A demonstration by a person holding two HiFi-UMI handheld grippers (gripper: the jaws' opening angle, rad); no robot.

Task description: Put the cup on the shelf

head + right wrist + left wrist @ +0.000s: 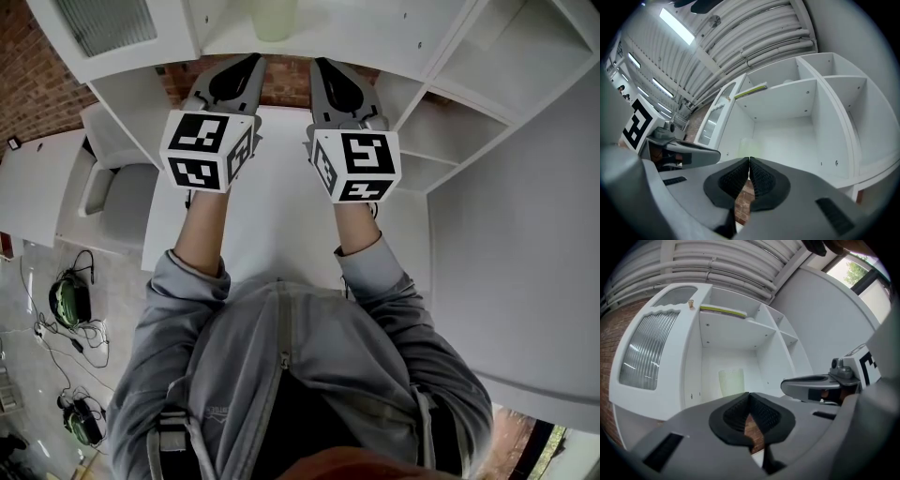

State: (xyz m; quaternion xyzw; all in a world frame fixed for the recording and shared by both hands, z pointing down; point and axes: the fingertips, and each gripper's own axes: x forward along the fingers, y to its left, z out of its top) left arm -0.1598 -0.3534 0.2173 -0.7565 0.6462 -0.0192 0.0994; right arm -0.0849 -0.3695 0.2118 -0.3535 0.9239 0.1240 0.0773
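Cup (274, 19) stands upright in the shelf (375, 28) compartment, touching neither gripper. Left gripper (749, 395) and right gripper (749, 160) both have jaws pressed together on nothing, just short of the shelf. Placing looks done; next, just back both hands away without bumping the shelf.

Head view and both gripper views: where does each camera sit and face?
Head view: on the person's head, looking steeply down at the shelf unit; shows forearms, jacket, left tongs, right tongs.
Left gripper view: on the left tongs, facing into the shelf unit; shut tips, right tongs beside.
Right gripper view: on the right tongs, facing likewise; shut tips, left tongs beside.
All share the cup.
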